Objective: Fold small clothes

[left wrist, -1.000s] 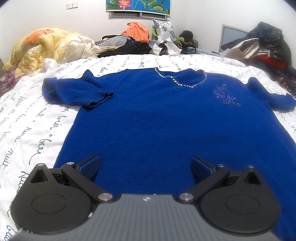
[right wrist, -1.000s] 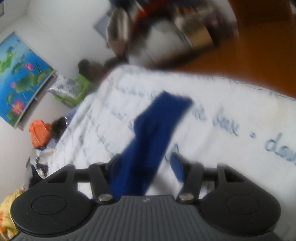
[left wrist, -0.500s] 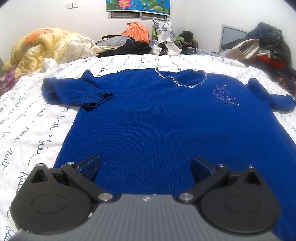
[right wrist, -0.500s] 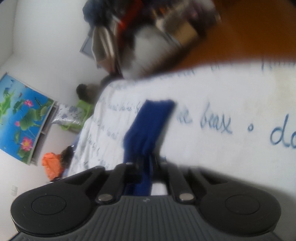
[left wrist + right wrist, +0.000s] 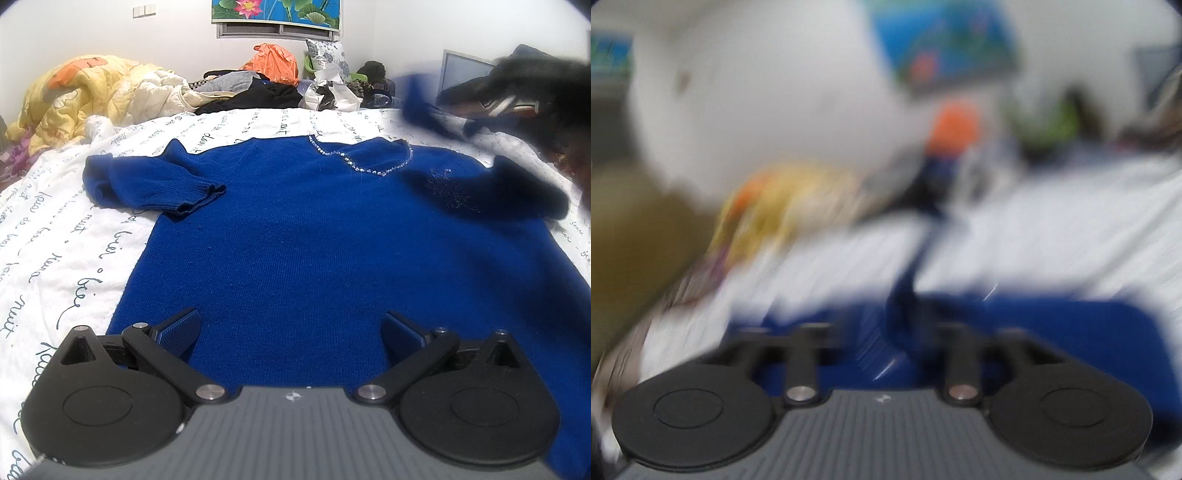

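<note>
Knitwear fills the middle of the bed: a blue sweater (image 5: 314, 236) lies flat and face up on the white bedspread (image 5: 55, 240) printed with dark cursive writing, its hem toward the near edge and its beaded neckline (image 5: 364, 162) toward the far edge. Its left-hand sleeve (image 5: 155, 184) is folded inward, the cuff resting on the sweater's body, while a sparkly motif (image 5: 448, 190) sits below the neckline toward the right edge. The left gripper (image 5: 291, 332) hovers low over the hem near the near edge, its jaws wide apart with only the flat knit beneath them and nothing pinched. At the right edge of the bed the right gripper (image 5: 532, 99) appears in the left wrist view as a dark blur, with a blurred blue strip of the sweater's other sleeve (image 5: 424, 107) lifted off the bedspread beside it. In the right wrist view, heavily smeared, the jaws of that gripper are opening, and a narrow band of blue fabric runs up between the fingers (image 5: 801, 354); whether the pads touch it cannot be told through the blur. Along the far edge lie a crumpled yellow quilt (image 5: 92, 99), a heap of dark clothes (image 5: 258, 92) and an orange bag (image 5: 273, 62), under a lotus picture (image 5: 277, 11) on the wall.
</note>
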A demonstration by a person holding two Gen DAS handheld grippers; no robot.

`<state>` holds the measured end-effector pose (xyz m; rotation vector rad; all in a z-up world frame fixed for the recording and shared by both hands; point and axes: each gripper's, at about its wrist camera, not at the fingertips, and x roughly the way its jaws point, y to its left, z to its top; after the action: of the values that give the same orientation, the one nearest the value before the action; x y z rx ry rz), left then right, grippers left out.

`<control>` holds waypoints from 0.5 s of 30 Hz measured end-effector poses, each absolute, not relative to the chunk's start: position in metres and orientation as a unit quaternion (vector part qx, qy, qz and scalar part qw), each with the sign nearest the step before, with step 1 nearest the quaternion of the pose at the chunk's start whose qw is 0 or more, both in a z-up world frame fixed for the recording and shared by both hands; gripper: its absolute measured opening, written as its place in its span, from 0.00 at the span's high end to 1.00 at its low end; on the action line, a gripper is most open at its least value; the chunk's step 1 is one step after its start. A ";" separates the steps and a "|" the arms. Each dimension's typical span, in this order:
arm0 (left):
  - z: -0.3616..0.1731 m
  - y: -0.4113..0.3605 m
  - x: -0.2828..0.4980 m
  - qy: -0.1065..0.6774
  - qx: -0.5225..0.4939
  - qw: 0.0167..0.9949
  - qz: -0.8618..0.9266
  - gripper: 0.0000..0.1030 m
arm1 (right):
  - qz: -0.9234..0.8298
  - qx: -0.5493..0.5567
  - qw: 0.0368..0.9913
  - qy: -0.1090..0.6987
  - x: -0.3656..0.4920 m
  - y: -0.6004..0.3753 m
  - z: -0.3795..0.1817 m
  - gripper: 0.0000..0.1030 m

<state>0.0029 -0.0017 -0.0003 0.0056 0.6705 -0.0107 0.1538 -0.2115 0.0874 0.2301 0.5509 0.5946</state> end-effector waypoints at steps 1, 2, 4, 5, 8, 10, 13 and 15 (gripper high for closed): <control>0.000 -0.002 0.003 0.329 0.003 0.944 -0.005 0.00 | 0.294 0.121 0.905 0.284 0.148 -0.197 0.075 0.34; 0.000 -0.002 0.003 0.329 0.003 0.944 -0.006 0.00 | 0.300 0.141 0.896 0.295 0.142 -0.192 0.064 0.34; 0.000 -0.001 0.003 0.330 0.004 0.944 -0.007 0.00 | 0.300 0.172 0.887 0.305 0.131 -0.195 0.050 0.34; 0.000 -0.001 0.004 0.331 0.006 0.943 -0.009 0.00 | 0.285 0.177 0.891 0.305 0.122 -0.203 0.044 0.34; 0.009 0.002 0.014 0.352 -0.006 0.936 -0.019 0.00 | 0.222 0.159 0.918 0.289 0.103 -0.228 0.031 0.34; 0.025 0.010 0.030 0.341 -0.073 0.937 -0.035 0.00 | 0.185 0.147 0.933 0.273 0.094 -0.237 0.022 0.33; 0.044 0.011 0.077 0.342 -0.134 0.928 -0.058 0.00 | 0.171 0.179 0.935 0.256 0.092 -0.247 0.021 0.31; 0.042 0.004 0.115 0.365 -0.133 0.920 -0.045 0.10 | 0.160 0.174 0.937 0.258 0.093 -0.244 0.018 0.30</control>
<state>0.1150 0.0038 0.0421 -0.2740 0.7495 -0.0928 0.0925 -0.2439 0.0180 0.3545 0.5266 0.3271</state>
